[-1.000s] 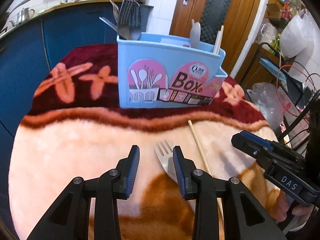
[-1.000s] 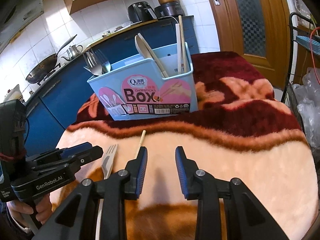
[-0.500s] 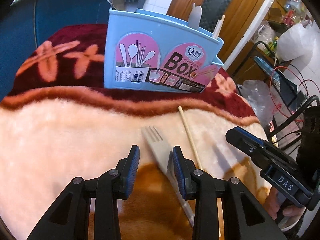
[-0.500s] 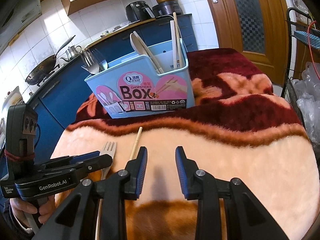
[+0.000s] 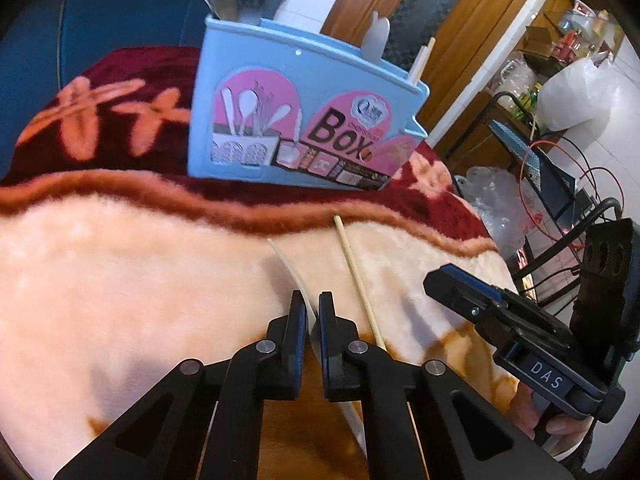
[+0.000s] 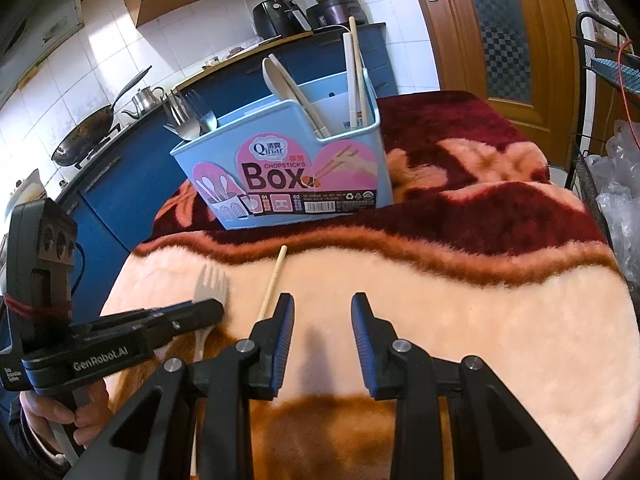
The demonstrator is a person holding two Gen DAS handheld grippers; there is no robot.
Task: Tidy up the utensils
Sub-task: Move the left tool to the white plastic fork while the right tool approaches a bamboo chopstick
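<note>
Kitchen backdrop, blue cabinets and tiled wall behind, and a plush blanket (image 6: pixel 460 320) in cream and maroon covers the table. Left gripper (image 5: pixel 313 309) first: its jaws are drawn nearly together on the neck of the pale fork (image 5: pixel 289 267), which shows edge-on between the pads in the left view; from the right wrist the fork (image 6: pixel 211 285) has its tines poking out just beyond the left gripper (image 6: pixel 208 314). Whether it has cleared the blanket, I can't tell. That fork looks like light, stiff plastic, probably smooth, so a pinch at the neck, just behind the tines, seems a sensible hold; a thin handle could twist in the pads. Right gripper (image 6: pixel 322 318) hovers with its fingers spread wide, holding nothing, touching nothing. Just beside the fork lies a single chopstick (image 6: pixel 273 282), slim and light, likely prone to rolling; a hold near mid-length should suit. Further out stands the blue utensil box (image 6: pixel 288 168), with metal forks at its left end, spoons in the middle and chopsticks on the right.
</note>
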